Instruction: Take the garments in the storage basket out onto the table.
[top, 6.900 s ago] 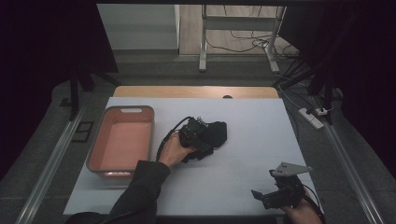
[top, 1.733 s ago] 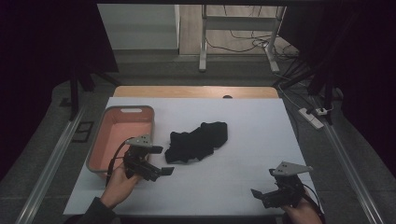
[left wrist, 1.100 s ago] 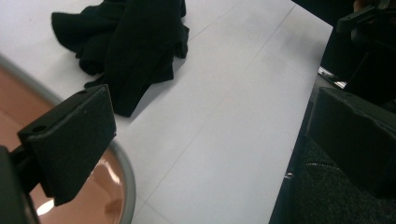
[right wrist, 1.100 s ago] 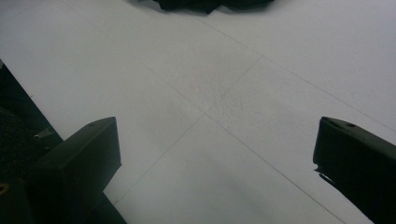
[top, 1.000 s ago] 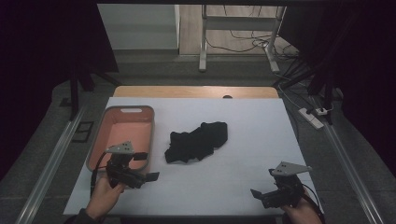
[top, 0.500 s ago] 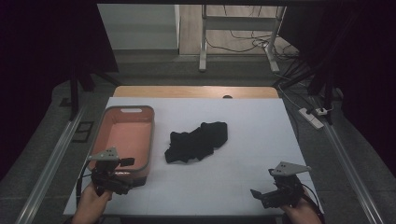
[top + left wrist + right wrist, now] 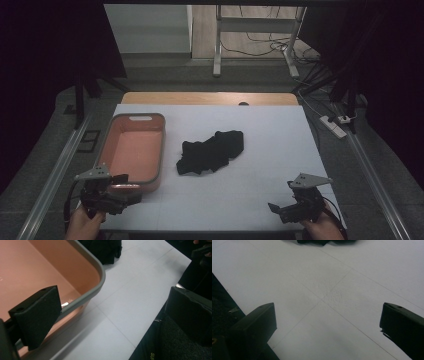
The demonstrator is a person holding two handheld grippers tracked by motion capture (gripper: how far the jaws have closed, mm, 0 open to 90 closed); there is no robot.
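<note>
Right of the pink tray [image 7: 134,151] lies the black cloth [image 7: 211,151], untouched. Both the left gripper [image 7: 131,199], beside the tray's near corner, and the right gripper [image 7: 274,207], well apart, gape empty; a careless reach could knock the tray.

In the left gripper view the black cloth [image 7: 105,250] was cut off by the top edge, leaving just its lower part past the corner of the pink tray [image 7: 98,270], whose far end also ran out of the picture. In the right gripper view the same cloth [image 7: 324,241] showed as a thin dark strip at the top edge. In the high view, the near edge of the counter [image 7: 210,231] lay in shadow.
</note>
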